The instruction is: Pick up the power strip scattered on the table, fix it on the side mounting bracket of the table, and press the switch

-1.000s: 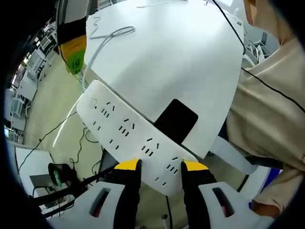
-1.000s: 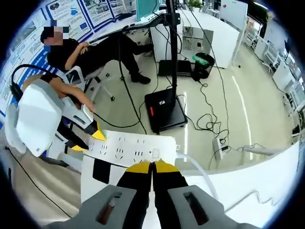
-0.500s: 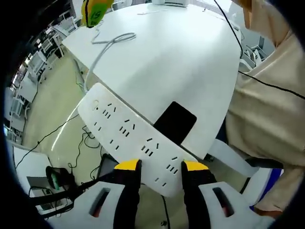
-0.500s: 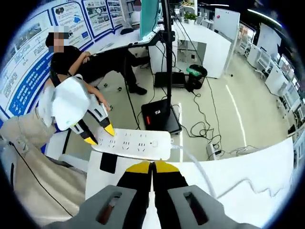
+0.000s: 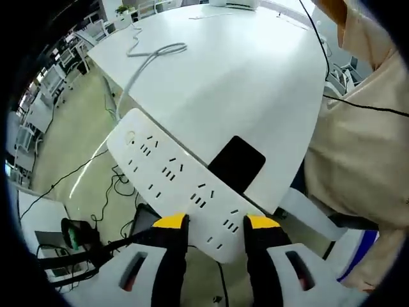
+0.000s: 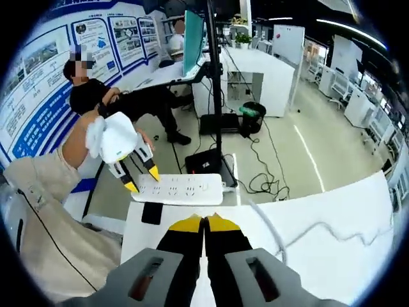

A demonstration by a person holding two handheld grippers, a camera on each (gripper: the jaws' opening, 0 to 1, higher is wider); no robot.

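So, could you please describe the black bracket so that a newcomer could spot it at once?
Start at the white table and follow its edge to the power strip gripped at one end by the left gripper. The black bracket lies on the tabletop just behind it, the one dark rectangle there.

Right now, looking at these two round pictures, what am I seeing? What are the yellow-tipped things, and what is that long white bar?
No robot here: a person holds a hand tool, a gripper, in each hand, each carrying a camera. In the left gripper view, the left gripper clamps one end of a long white plastic power strip at the edge of the white table, beside a black rectangular bracket. The strip's white cable trails across the table. In the right gripper view, the right gripper, jaws closed and empty, hangs over the table facing the strip.
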